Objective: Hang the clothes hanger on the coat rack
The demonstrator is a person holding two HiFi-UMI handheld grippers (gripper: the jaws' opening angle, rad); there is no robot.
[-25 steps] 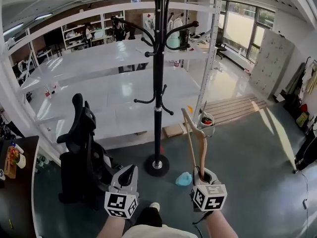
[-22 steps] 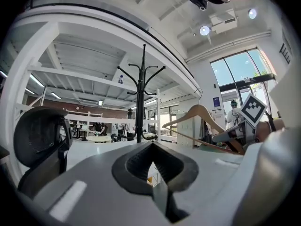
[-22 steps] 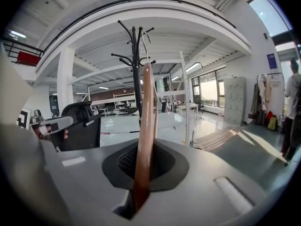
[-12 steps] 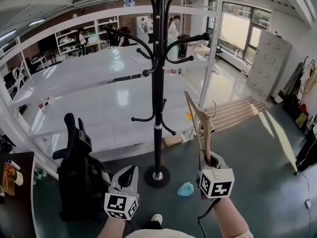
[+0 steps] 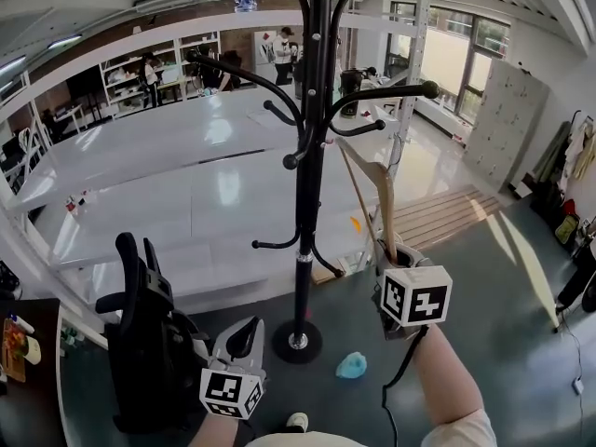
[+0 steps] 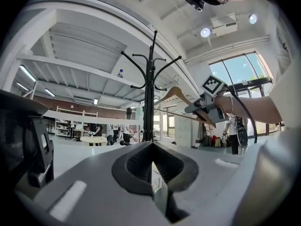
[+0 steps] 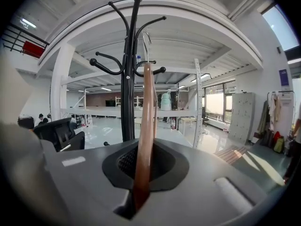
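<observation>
In the head view, the left gripper [image 5: 246, 335] sits low and left of centre. Its own view shows its jaws pressed together with nothing between them [image 6: 151, 163]. One black office chair [image 5: 140, 343] crowds the lower left corner just beside it. The grey floor [image 5: 503, 343] lies open at lower right, bare but for one blue scrap [image 5: 351, 365] near the rack's round base [image 5: 296, 341].

Right of centre, the right gripper [image 5: 391, 250] is clenched on the lower end of the single wooden clothes hanger [image 5: 368, 184], which stands upright between its jaws [image 7: 141, 173]. The hanger's top reaches just under a knobbed arm of the one coat rack [image 5: 312, 156]. In the right gripper view its metal hook [image 7: 146, 36] overlaps the pole, possibly without touching.

Behind the rack, white shelving [image 5: 168, 138] closes off the upper left, and a wooden pallet [image 5: 438, 208] lies at middle right.
</observation>
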